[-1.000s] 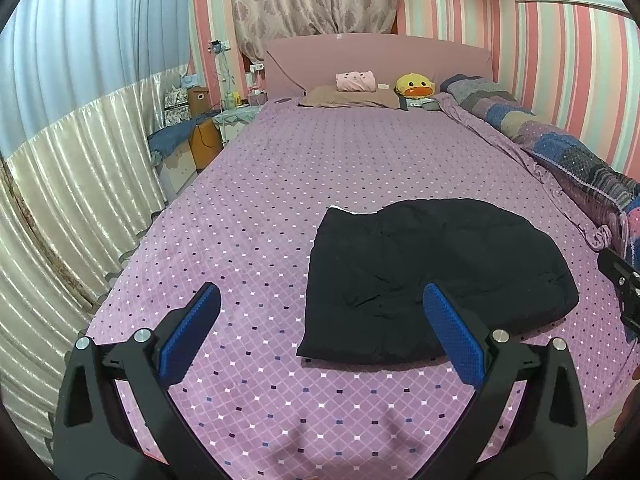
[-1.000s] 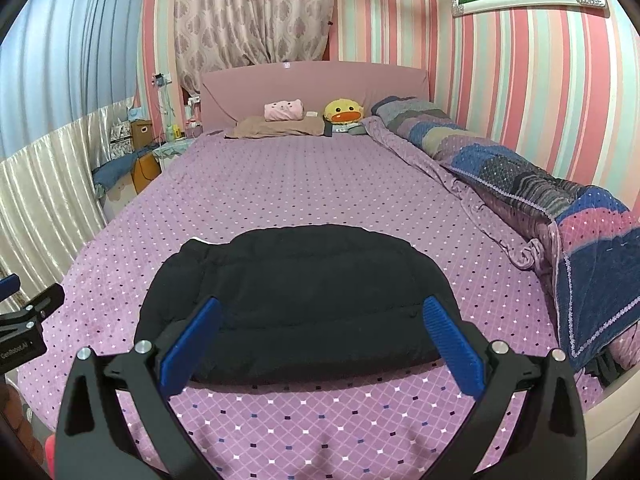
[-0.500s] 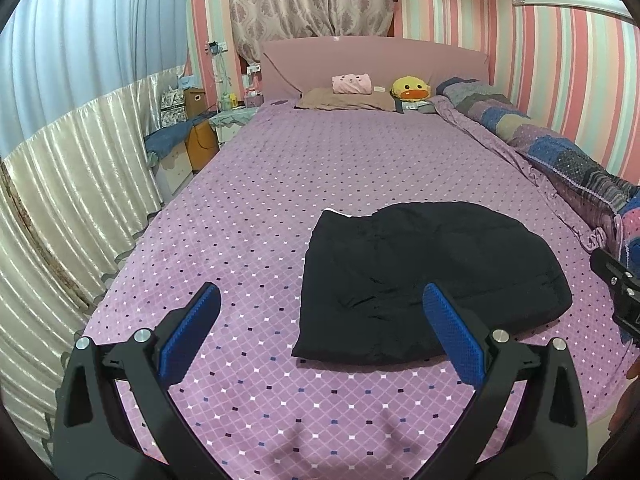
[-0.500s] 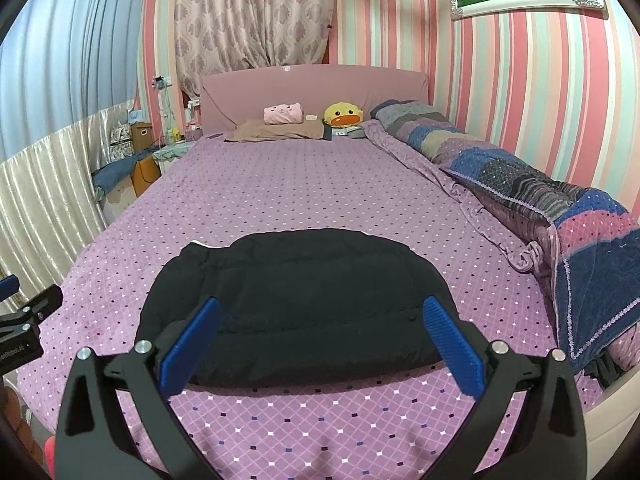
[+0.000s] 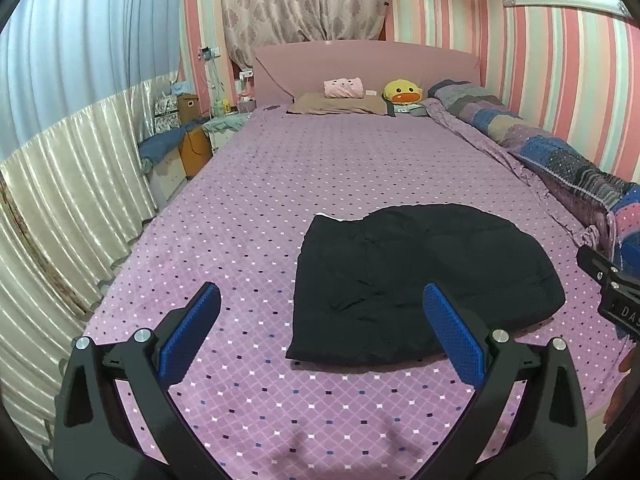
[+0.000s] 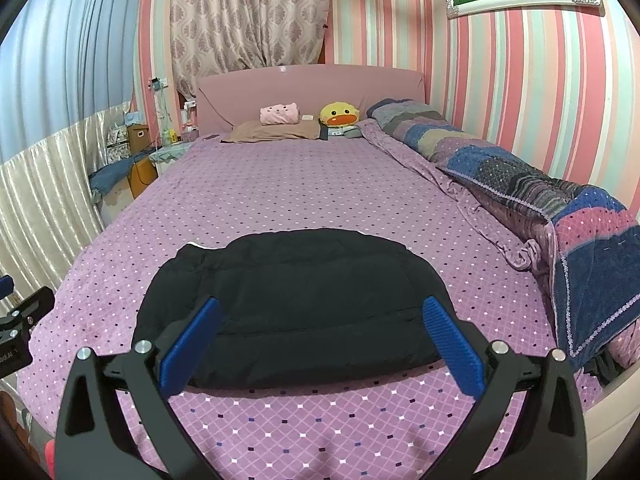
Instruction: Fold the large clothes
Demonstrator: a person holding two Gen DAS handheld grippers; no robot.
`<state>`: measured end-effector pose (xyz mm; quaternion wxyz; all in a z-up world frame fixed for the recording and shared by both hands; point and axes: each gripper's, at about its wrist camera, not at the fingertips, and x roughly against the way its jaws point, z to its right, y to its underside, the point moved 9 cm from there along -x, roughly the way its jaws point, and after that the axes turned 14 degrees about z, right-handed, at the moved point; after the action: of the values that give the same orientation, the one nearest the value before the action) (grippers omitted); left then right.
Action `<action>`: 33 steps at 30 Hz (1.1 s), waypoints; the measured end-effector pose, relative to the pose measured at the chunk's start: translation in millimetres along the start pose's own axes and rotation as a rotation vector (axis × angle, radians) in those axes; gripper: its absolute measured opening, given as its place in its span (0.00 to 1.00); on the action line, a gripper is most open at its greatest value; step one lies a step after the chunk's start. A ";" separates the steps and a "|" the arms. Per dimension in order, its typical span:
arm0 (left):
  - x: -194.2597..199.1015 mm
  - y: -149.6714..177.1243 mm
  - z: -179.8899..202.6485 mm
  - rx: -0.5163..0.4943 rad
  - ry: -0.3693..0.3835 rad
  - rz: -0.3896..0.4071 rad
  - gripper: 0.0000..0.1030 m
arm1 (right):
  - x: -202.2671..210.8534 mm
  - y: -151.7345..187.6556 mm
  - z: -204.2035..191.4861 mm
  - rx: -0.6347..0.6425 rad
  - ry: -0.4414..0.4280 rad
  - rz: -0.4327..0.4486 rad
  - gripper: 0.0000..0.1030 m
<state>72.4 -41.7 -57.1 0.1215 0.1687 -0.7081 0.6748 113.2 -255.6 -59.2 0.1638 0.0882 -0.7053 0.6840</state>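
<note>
A wide bed in a purple dotted spread fills the pink-striped room, with a patchwork quilt bunched along its right edge. The folded black garment lies near the foot. Both the left claw and right claw hang wide open, empty. Perhaps a duck toy sits by the headboard.

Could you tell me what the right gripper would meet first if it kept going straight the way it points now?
Most likely the black folded garment, lying on the purple bedspread directly ahead between the open right gripper jaws; its height above the bed is unclear.
</note>
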 end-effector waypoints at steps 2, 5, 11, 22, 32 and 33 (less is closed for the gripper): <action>0.9 -0.8 -0.2 -0.009 -0.007 0.004 0.97 | 0.0 -0.1 0.1 -0.002 0.000 -0.001 0.98; 2.4 -2.2 0.3 -0.011 -0.007 0.008 0.97 | 0.3 0.1 0.6 0.001 0.001 0.001 0.98; 7.5 -4.3 1.5 -0.019 -0.020 0.026 0.97 | -0.1 0.2 1.3 -0.001 0.002 0.002 0.98; 15.4 -12.7 0.0 -0.030 -0.038 0.058 0.97 | 2.8 -2.4 0.9 -0.001 0.002 0.016 0.98; 22.7 -14.7 -0.6 -0.044 -0.056 0.079 0.97 | 2.5 -5.3 1.0 -0.004 0.002 0.020 0.98; 23.0 -16.2 -0.5 -0.046 -0.057 0.083 0.97 | 2.6 -6.4 1.2 -0.004 0.003 0.021 0.98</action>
<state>57.9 -43.4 -33.0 0.0772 0.1556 -0.7328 0.6579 112.8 -256.9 -52.3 0.1576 0.0794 -0.7074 0.6844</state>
